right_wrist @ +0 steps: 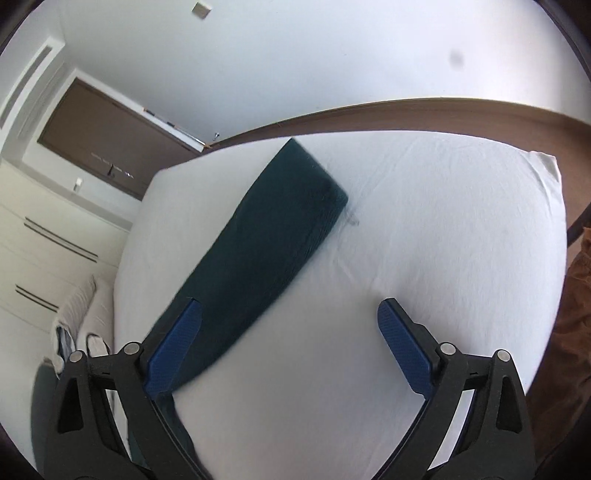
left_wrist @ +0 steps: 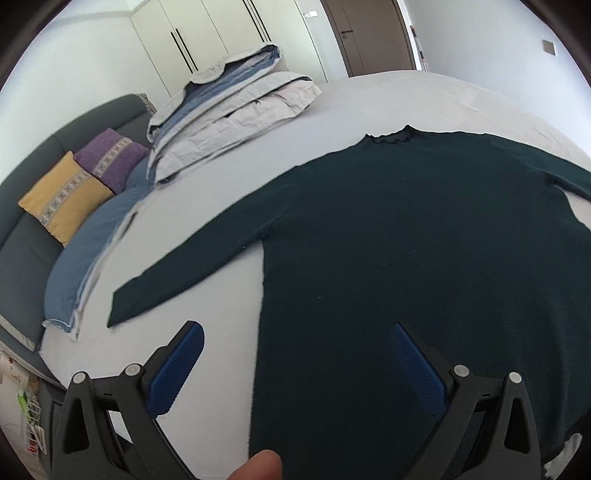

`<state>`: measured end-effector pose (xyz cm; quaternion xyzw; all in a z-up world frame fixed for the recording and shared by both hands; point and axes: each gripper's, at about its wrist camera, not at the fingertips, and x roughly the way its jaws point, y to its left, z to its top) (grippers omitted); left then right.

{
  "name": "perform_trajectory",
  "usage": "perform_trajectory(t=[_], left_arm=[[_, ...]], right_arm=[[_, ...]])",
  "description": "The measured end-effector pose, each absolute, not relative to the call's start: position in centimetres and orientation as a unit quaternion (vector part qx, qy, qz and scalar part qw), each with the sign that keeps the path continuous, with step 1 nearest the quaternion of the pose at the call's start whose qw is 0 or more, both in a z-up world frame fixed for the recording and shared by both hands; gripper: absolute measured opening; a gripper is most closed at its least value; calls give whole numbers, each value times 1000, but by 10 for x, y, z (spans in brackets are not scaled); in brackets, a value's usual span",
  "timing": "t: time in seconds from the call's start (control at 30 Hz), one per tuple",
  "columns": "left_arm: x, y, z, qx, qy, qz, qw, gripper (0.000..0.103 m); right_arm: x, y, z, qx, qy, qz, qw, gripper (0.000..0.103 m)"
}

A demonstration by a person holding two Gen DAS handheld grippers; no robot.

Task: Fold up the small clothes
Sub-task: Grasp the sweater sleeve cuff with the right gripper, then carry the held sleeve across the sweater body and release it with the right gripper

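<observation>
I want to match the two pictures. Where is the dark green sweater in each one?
Left wrist view: the sweater fills the middle and right, spread flat on the bed, one sleeve reaching out to the left.
Right wrist view: only one sleeve shows, running from the upper middle down to the lower left.
Shared landmark: the brown door beyond the white bed.

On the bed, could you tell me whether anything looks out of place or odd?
Nothing stands out. The dark green sweater lies flat on the white sheet with its sleeves spread, and the folded duvet sits tidily beyond it.
</observation>
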<state>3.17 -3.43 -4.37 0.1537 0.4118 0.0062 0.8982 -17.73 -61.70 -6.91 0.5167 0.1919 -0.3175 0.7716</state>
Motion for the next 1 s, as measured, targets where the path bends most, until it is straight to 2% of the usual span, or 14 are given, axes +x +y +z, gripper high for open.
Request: perform_trajectory(t=[0.03, 0.13, 0.2, 0.23, 0.3, 0.4, 0.5, 0.6, 0.67, 0.87, 1.0], left_arm=[[36, -33, -44, 140, 422, -1, 896, 103], [44, -30, -46, 93, 443, -33, 891, 103], [48, -26, -46, 49, 456, -65, 886, 103], [50, -24, -46, 25, 458, -85, 884, 103], [53, -20, -46, -18, 462, -110, 880, 103], [59, -22, -54, -13, 489, -108, 865, 103], [64, -15, -63, -36, 497, -97, 861, 103], [71, -9, -70, -53, 505, -93, 856, 103], [75, -3, -74, -72, 510, -102, 851, 103], [88, 19, -81, -139, 520, -130, 833, 103], [93, 35, -82, -183, 519, -146, 822, 103]], right_arm=[[-176, -625, -69, 520, 183, -315, 773, 94], [-167, -641, -74, 519, 177, -311, 776, 82], [-158, -647, -77, 512, 182, -306, 781, 66], [-153, -650, -79, 507, 188, -304, 784, 63], [-146, -655, -83, 502, 198, -302, 786, 45], [-145, -662, -90, 494, 208, -305, 787, 27], [-130, -655, -78, 465, 227, -299, 802, 15], [-98, -629, -55, 413, 245, -280, 831, 13], [-69, -607, -36, 378, 254, -255, 853, 7], [26, -507, 16, 265, 276, -154, 911, 7], [73, -430, 27, 264, 295, -125, 910, 7]])
